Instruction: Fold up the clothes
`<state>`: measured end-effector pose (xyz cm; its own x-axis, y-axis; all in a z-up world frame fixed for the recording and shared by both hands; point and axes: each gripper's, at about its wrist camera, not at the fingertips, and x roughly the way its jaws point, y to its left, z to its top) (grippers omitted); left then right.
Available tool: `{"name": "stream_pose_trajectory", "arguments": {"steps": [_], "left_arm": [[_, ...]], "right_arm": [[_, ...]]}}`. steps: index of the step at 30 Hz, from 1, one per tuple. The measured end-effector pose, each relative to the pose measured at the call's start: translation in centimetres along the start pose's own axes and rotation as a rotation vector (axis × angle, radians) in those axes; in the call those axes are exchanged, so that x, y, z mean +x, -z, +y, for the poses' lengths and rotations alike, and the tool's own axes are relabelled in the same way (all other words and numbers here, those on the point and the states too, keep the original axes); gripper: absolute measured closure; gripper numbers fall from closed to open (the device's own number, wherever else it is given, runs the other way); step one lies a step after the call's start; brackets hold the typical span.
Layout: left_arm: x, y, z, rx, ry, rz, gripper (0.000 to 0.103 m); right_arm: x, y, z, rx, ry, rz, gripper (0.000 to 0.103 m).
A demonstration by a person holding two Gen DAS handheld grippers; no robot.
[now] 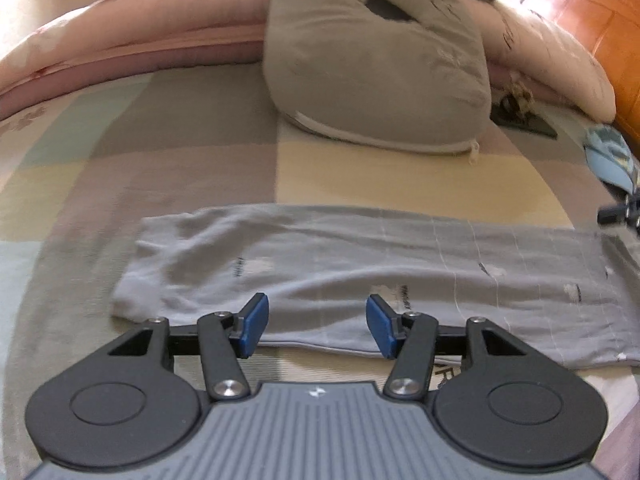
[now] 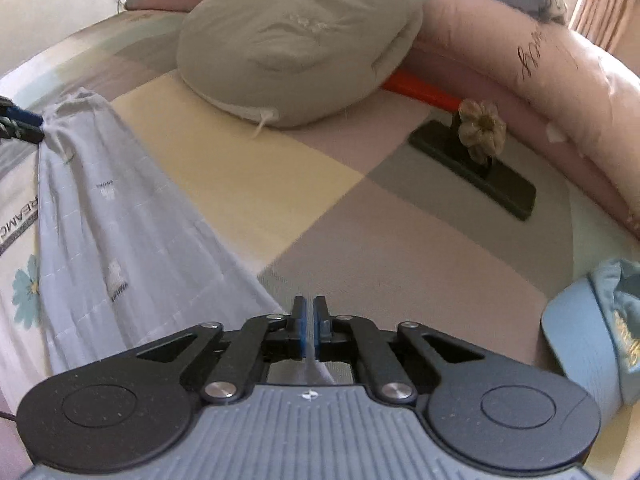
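From the left wrist view, the left tool [image 1: 317,326] stands with its blue pads well apart, nothing between them, poised over the near edge of the grey garment [image 1: 360,276]. That garment lies flat as a long strip across the checked bed sheet [image 1: 180,152]. A grey pillow [image 1: 380,68] sits beyond it, against a pink quilt [image 1: 160,36].

From the right wrist view, the right tool [image 2: 310,326] is clenched, its pads pinching a thin edge of the grey garment [image 2: 120,216], which stretches away to the left. At the far left edge the left tool [image 2: 22,122] shows beside the garment's other end. A light blue cap [image 2: 592,328] lies at the right, and a black brush head [image 2: 476,168] near the quilt.
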<state>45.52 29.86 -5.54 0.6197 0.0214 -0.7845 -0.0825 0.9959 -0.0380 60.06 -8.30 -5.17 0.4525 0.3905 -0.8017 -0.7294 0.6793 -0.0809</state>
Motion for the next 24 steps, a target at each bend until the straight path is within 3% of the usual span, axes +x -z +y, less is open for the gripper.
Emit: {"name": "stream_pose_trajectory", "arguments": {"steps": [6, 10, 12, 18, 21, 24], "left_arm": [[1.8, 0.8, 0.2, 0.029, -0.003, 0.026, 0.044], [1.3, 1.2, 1.4, 0.025, -0.022, 0.024, 0.043], [0.9, 1.5, 2.2, 0.013, -0.024, 0.022, 0.043], [1.1, 1.3, 2.4, 0.002, -0.023, 0.017, 0.043], [0.7, 0.9, 1.7, 0.016, -0.038, 0.015, 0.043], [0.2, 0.6, 0.9, 0.027, -0.032, 0.016, 0.043]], "right_arm": [[0.3, -2.2, 2.0, -0.021, -0.099, -0.039, 0.090], [0.5, -2.3, 3.9, -0.060, -0.113, -0.021, 0.086], [-0.5, -1.7, 3.5, -0.067, -0.070, -0.028, 0.084], [-4.5, 2.8, -4.6, 0.095, 0.137, 0.008, 0.071], [-5.5, 5.6, -7.8, 0.144, 0.165, 0.058, 0.071], [-5.4, 7.5, -8.6, 0.132, 0.114, 0.093, 0.070]]}}
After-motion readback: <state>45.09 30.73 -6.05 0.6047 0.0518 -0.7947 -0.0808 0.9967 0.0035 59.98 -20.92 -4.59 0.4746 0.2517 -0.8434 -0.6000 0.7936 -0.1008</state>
